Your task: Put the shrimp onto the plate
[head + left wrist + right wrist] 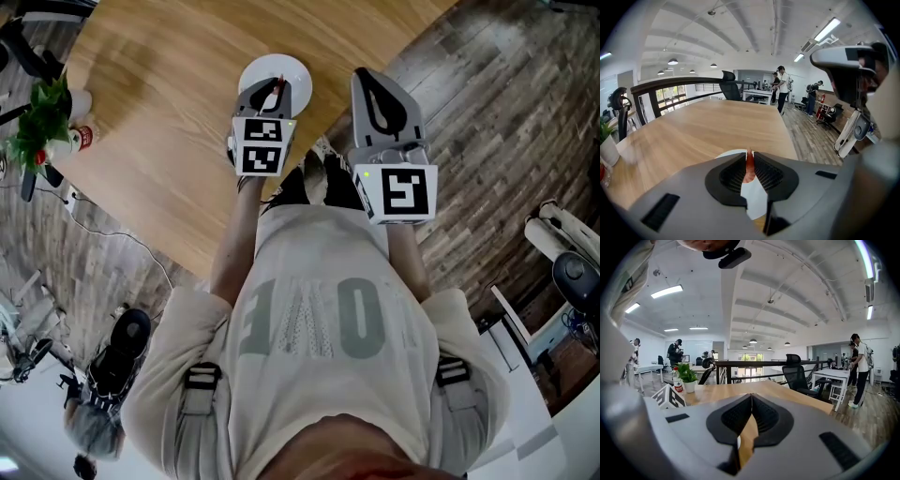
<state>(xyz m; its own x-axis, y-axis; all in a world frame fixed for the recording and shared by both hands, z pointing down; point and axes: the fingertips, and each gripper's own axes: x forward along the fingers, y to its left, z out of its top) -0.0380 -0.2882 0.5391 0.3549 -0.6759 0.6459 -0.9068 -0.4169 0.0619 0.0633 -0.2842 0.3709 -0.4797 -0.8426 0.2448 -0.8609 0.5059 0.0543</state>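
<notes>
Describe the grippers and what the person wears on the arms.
Both the left gripper and right gripper have smooth grey shells with black ribbed pads and a white cube of black square markers at the back. The shirt has short, pale beige sleeves.

An open-plan office; black swivel chairs [729,85] stand by white desks [830,376]; a long wooden table [169,103] takes up the near side, with a potted plant [687,375] at its far end; a dark railing [670,85] runs beyond the table, with bright windows behind it; strip lights [665,290] hang under a white beamed ceiling [740,37]; the floor [487,84] is of grey-brown planks; people [782,91] stand among the desks.
</notes>
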